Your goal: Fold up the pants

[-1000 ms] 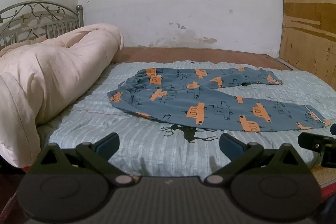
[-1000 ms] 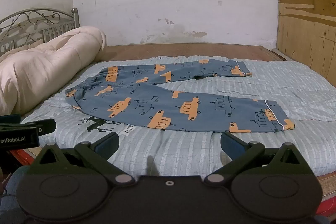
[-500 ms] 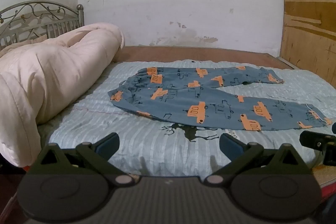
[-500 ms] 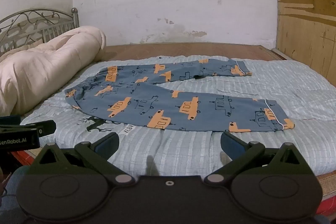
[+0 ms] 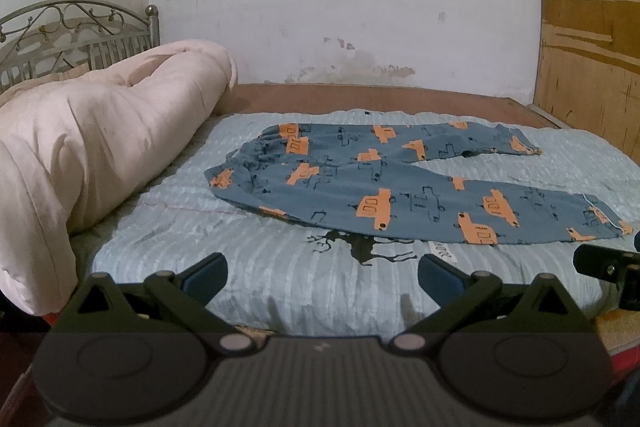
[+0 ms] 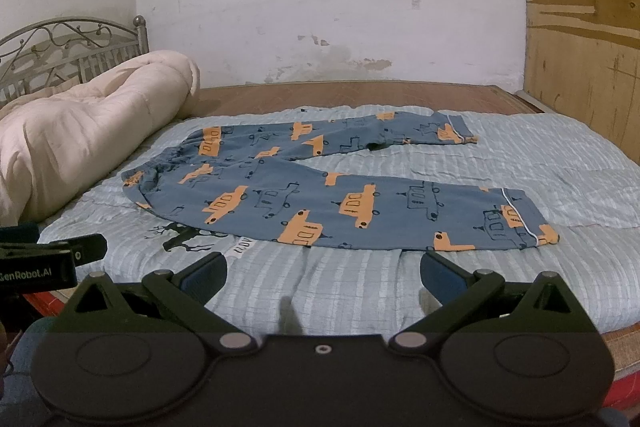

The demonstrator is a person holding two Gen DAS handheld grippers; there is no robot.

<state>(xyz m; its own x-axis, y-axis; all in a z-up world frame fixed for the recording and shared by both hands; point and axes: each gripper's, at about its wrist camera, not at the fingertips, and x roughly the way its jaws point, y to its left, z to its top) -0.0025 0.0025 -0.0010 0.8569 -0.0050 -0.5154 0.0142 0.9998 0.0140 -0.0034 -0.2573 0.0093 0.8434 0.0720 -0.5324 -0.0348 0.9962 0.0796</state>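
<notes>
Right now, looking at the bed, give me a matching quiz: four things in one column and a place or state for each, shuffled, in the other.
Things:
1. pants
2. duvet
3. left tool
4. headboard

Places or states:
A. open, holding nothing
B. bunched up along the left of the bed
C. spread flat, legs apart, on the striped cover
D. metal, behind the bunched bedding

Pairs: 1-C, 2-B, 3-A, 4-D
</notes>
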